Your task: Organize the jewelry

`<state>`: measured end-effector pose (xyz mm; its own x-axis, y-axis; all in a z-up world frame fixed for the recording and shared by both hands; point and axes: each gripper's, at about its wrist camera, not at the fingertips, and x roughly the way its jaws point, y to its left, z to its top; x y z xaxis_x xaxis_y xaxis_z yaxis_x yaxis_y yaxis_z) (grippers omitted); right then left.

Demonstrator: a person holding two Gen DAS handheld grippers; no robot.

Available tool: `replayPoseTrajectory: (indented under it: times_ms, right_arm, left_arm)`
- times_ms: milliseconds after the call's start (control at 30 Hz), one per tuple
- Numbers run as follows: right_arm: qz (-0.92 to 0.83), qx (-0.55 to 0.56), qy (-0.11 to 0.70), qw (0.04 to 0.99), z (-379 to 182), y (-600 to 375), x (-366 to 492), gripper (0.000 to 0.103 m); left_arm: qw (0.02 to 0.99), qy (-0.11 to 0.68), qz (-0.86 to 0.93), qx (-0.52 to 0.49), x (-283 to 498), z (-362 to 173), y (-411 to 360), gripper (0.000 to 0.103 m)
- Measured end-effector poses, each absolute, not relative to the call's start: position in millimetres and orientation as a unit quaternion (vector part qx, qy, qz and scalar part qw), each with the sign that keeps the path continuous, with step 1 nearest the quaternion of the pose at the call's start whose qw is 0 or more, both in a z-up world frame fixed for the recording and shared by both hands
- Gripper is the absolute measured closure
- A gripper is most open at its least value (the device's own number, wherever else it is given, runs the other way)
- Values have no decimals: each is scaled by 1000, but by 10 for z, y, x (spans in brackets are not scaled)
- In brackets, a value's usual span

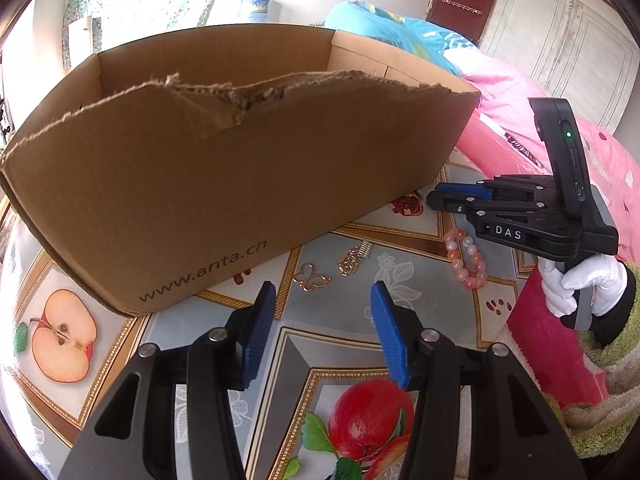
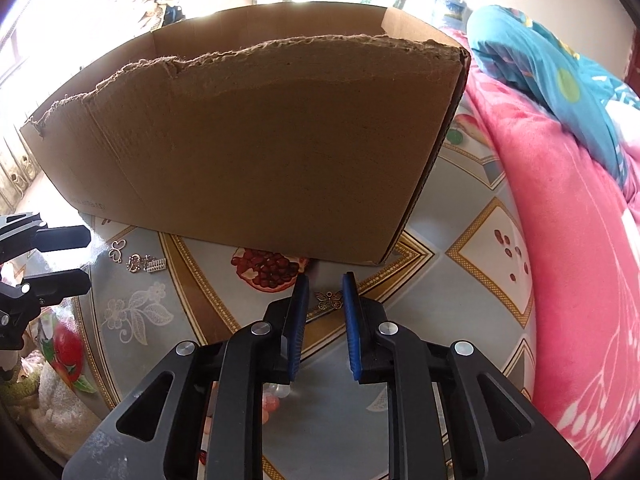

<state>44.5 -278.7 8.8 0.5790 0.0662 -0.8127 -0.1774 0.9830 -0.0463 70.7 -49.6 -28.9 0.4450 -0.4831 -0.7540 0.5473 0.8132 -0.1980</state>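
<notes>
Blue-padded left gripper [image 1: 324,300] is held half open and empty over the tablecloth [image 1: 328,320]. Beyond it, left to right, are seen the box [image 1: 240,184], gold charms [image 1: 312,278] and bead bracelet [image 1: 466,258]. Right gripper [image 2: 326,292], jaws narrowed, brackets a butterfly charm [image 2: 329,300]; contact cannot be told.

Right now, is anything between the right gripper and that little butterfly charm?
Nothing visible. The butterfly charm lies on the tablecloth between the right gripper's blue pads, with small gaps either side. The box stands just behind it.
</notes>
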Motion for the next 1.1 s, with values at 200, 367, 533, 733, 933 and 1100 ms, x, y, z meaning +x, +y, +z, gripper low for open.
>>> replayPoseTrajectory:
  times_ms: [200,367,533,733,933,1100]
  right_arm:
    - [63,-38,461,884,125,-2722,501,91]
    - [80,-27,473,877,146,-2571,519,91]
    - [107,-54,479,870,168,-2308,511,91]
    - [147,-79,494,854,208,-2038,536,91]
    - [177,-92,504,840,243,-1776,470,91]
    - [179,-65,506,841,278,-1697,289,91]
  left_arm:
    - [851,428,-302,32,692,-287,-465,55]
    - [854,424,-300,31,662,-270,-396,55]
    - [857,420,-297,28,626,-255,-337,55]
    - [860,415,-294,37,552,-265,-307,55]
    - [862,412,-291,39,510,-292,-251,55]
    - [863,412,-291,40,480,-311,-217,55]
